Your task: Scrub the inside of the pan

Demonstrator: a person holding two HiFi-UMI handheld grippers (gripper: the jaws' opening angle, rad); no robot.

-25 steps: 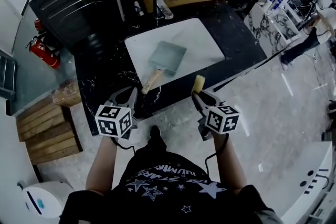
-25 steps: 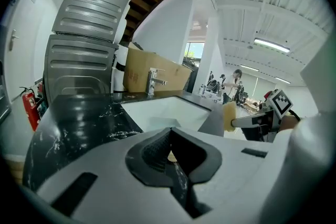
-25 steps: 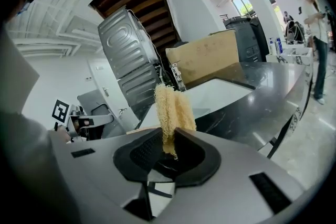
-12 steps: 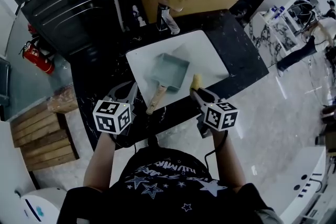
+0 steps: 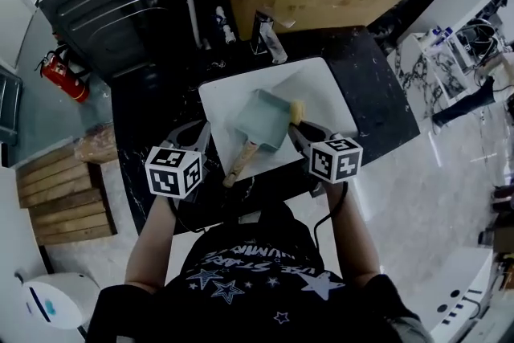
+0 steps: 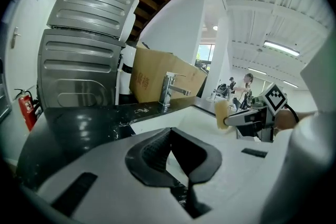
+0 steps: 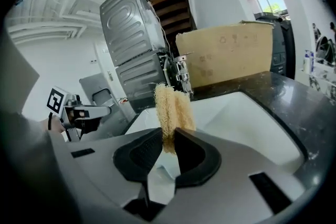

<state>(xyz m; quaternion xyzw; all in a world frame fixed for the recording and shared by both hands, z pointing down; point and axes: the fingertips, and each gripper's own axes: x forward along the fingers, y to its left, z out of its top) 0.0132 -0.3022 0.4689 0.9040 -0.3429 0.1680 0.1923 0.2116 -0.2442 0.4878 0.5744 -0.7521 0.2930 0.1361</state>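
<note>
Down at eight o'clock from the pan [image 5: 261, 118], the left gripper [image 5: 197, 136] hangs over the dark counter edge. Its jaws are pressed together at the tips with nothing between them.

On to the centre, where the pan lies flat in the white sink [image 5: 221, 100]. It is a square tray with a wooden handle [image 5: 241, 161]. Its long axis runs from seven o'clock to one o'clock, handle end nearest the person, open side up.

It looks like rigid metal, none too heavy, and likely to skate on that smooth basin once the scrubbing starts. The handle is the place to take hold, and the left gripper is near it, though the jaws would have to part first.

At three o'clock of the pan is the right gripper [image 5: 299, 124], pinching a yellow sponge [image 5: 297, 110] by its lower end. The sponge stands upright beyond the jaws, looking soft and fibrous, right at the pan's rim. Whether it touches the rim, I can't tell.
</note>
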